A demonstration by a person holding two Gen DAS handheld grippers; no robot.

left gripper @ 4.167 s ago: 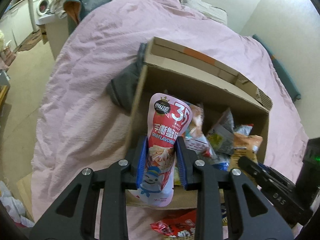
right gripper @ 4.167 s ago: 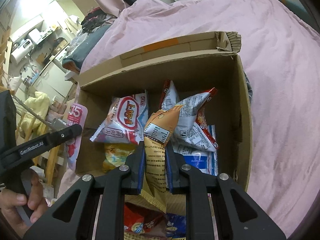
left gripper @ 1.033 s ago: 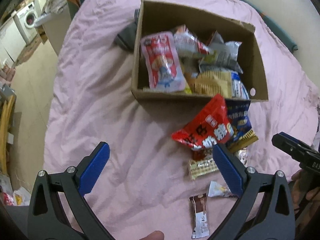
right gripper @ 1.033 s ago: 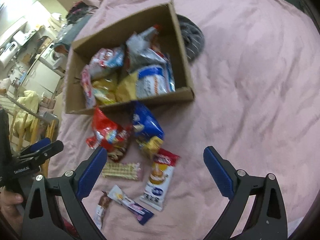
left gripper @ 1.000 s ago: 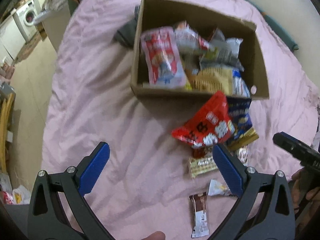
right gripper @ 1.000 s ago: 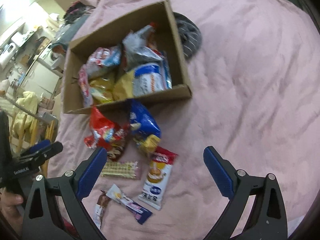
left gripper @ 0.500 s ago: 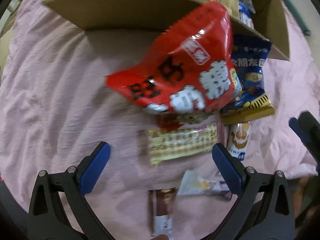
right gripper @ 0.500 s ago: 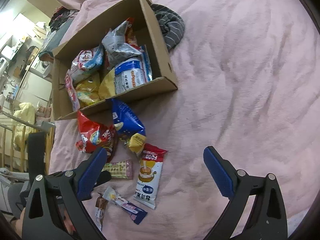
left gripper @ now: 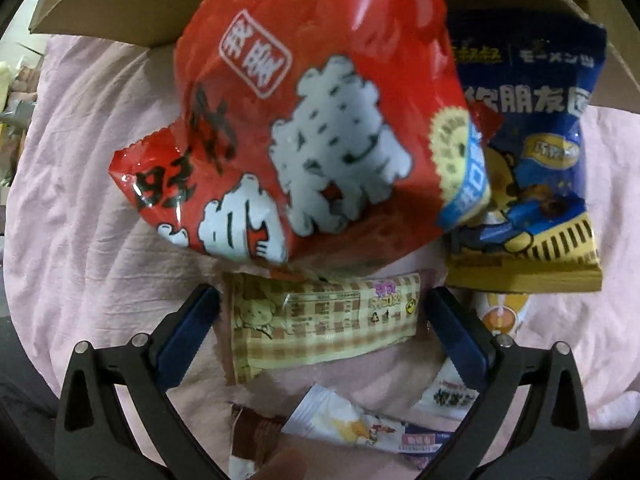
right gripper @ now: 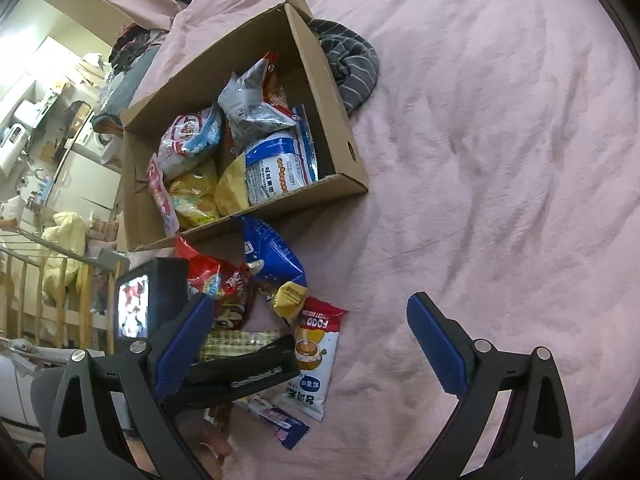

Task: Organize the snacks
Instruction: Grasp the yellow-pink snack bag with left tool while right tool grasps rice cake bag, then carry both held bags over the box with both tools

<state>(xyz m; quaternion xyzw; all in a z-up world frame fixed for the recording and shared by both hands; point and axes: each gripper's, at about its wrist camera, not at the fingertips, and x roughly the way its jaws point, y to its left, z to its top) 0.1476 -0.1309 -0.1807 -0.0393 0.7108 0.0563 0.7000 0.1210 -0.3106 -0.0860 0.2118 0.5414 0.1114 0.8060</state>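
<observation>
Moved since before: left tool (left gripper: 320, 320) has dropped from high over the bed to just above the loose snacks; its wide-open blue pads now stand at either end of the checked wafer pack (left gripper: 320, 320), holding nothing.
Right tool: right tool (right gripper: 308, 344) hangs higher and off to the side, jaws spread wide, empty, over bare pink bedspread (right gripper: 500, 140).
Box: cardboard box (right gripper: 340, 136) sits on the bed, already partly filled with bags.
Loose snacks: red bag (left gripper: 304, 120) leans against the box front and overlaps the wafer pack's far edge; blue bag (left gripper: 532, 152) lies just beside it; small packets lie nearer the camera.
Step in hand: likely lining up a grasp on the wafer pack, to carry it to the box.
Next move calls for: lowering onto the bedspread and closing along the pack's length, or turning to pinch its narrow width; the soft cover may bunch, and the red bag's overlap could drag.
</observation>
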